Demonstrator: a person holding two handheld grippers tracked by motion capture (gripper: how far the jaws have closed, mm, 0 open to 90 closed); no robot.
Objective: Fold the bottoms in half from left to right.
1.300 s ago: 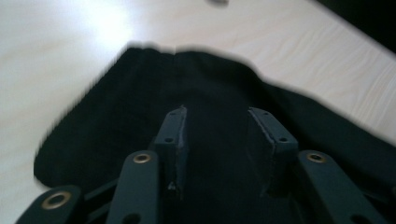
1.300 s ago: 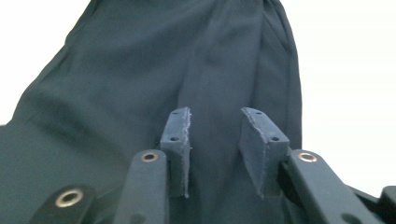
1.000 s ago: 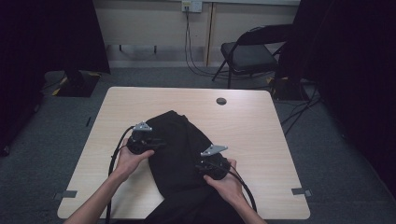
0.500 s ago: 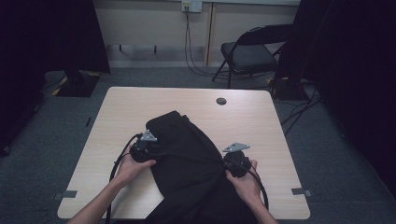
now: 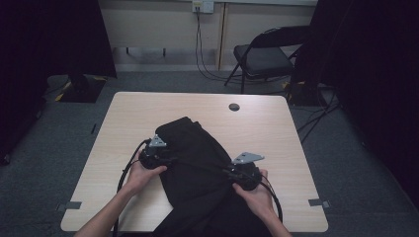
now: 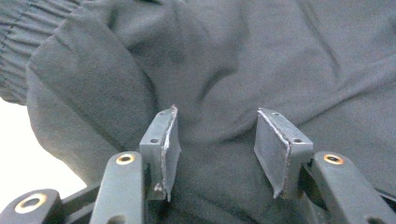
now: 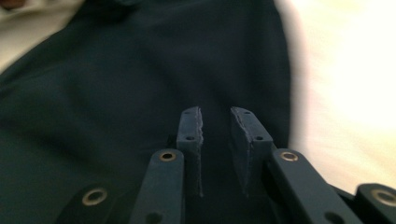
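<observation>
A black garment (image 5: 197, 158) lies crumpled on the light wooden table (image 5: 267, 128), its lower part hanging over the near edge. My left gripper (image 5: 170, 160) rests at its left edge, pointing right. In the left gripper view the jaws (image 6: 217, 123) stand wide apart over dark cloth (image 6: 261, 56), having just been opening, and nothing is pinched. A ribbed hem (image 6: 18, 28) shows at the upper left. My right gripper (image 5: 228, 173) sits at the garment's right edge, pointing left. Its jaws (image 7: 215, 123) have just been opening to a narrow gap above the fabric (image 7: 116, 70).
A round cable hole (image 5: 234, 106) sits near the table's far edge. Bare tabletop lies to the left, right and beyond the garment. A folding chair (image 5: 267, 54) stands behind the table, with cables on the floor near it.
My right gripper has moved to the right, out to the garment's right edge, and the cloth now lies spread wider. The left gripper has stayed at the left edge.
</observation>
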